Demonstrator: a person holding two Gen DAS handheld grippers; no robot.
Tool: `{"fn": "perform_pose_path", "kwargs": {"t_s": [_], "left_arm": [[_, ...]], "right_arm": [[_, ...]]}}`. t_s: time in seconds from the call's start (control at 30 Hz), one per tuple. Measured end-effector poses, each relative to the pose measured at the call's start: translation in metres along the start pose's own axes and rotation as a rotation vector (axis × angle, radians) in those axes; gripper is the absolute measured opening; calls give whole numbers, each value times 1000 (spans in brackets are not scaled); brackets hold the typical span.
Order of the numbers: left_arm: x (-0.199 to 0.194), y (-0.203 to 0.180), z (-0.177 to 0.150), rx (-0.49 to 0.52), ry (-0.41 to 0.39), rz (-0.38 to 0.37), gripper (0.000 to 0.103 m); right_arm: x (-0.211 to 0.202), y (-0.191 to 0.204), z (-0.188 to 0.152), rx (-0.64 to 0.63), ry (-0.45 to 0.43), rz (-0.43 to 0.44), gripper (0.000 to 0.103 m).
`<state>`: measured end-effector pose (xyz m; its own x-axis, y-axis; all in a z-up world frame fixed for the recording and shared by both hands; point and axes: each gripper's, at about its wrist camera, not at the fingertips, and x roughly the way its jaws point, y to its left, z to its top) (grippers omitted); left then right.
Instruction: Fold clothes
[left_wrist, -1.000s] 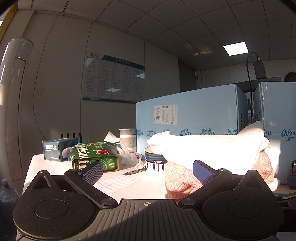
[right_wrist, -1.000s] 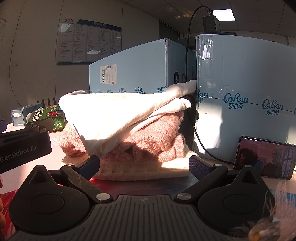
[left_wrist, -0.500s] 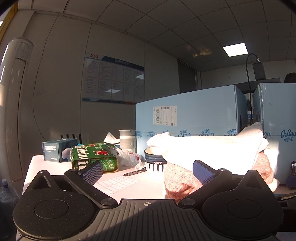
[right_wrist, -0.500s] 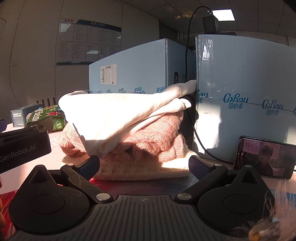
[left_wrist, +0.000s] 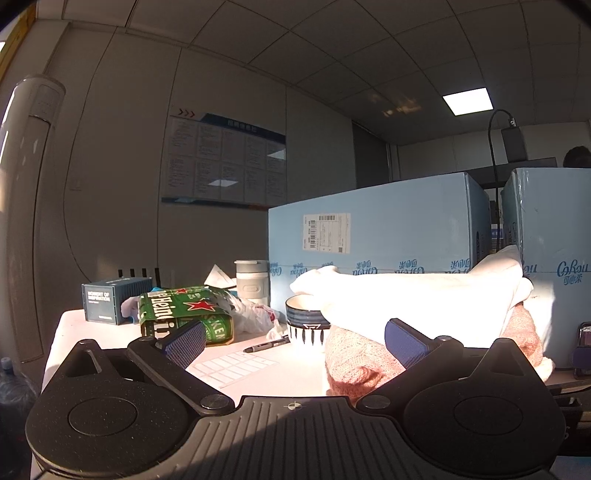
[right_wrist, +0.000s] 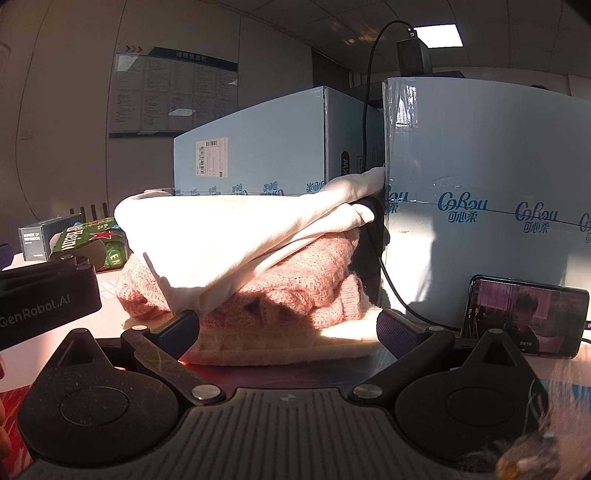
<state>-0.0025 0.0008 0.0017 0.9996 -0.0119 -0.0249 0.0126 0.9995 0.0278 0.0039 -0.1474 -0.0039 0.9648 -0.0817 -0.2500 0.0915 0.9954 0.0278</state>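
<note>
Left wrist view: my left gripper (left_wrist: 293, 341) stands wide open, its blue pads spread far apart with nothing between them. It sits low over the white table (left_wrist: 258, 373). Ahead and to the right lies the pile of clothes (left_wrist: 424, 314): a white garment (left_wrist: 417, 299) draped on top of a pink knit (left_wrist: 354, 360). Just left of the pile stands a striped bowl (left_wrist: 306, 326), with a pen (left_wrist: 266, 345) and a label sheet (left_wrist: 232, 365) on the table before it. Farther left are a green carton (left_wrist: 184, 314), a dark box (left_wrist: 110, 301) and a grey cup (left_wrist: 252, 282).

Right wrist view: my right gripper (right_wrist: 286, 328) is likewise wide open and holds nothing. The pile lies directly in front of it, near the fingertips, though contact cannot be judged. Three layers show here: the white garment (right_wrist: 236, 236) on top, the pink knit (right_wrist: 295, 288) in the middle, and a cream knit (right_wrist: 280, 343) at the bottom. The pile leans against two blue cartons (right_wrist: 480, 192) behind it; a corner of the white garment reaches up into the gap between them, where a black cable (right_wrist: 369, 110) runs down. A phone (right_wrist: 524, 315) with a lit screen is propped against the right carton. The body of my left gripper appears at the left edge of this view.
</note>
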Motion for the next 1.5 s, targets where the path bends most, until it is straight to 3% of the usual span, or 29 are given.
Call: {"fn": "perform_pose_path", "kwargs": {"t_s": [0.53, 0.87, 1.0, 1.23, 1.5], "left_arm": [[-6, 0, 0, -4, -35, 34, 103], [-7, 6, 1, -39, -22, 11, 103], [-6, 9, 0, -61, -4, -91, 103], [-34, 6, 5, -86, -146, -184, 103], [-68, -17, 23, -118, -159, -367, 103]], "right_arm": [[-12, 2, 0, -12, -75, -55, 103], [-30, 3, -1, -11, -190, -132, 103], [-42, 2, -2, 6, -249, -180, 103], [-78, -5, 4, 58, -268, -196, 103], [-135, -35, 4, 123, -262, -277, 103]]}}
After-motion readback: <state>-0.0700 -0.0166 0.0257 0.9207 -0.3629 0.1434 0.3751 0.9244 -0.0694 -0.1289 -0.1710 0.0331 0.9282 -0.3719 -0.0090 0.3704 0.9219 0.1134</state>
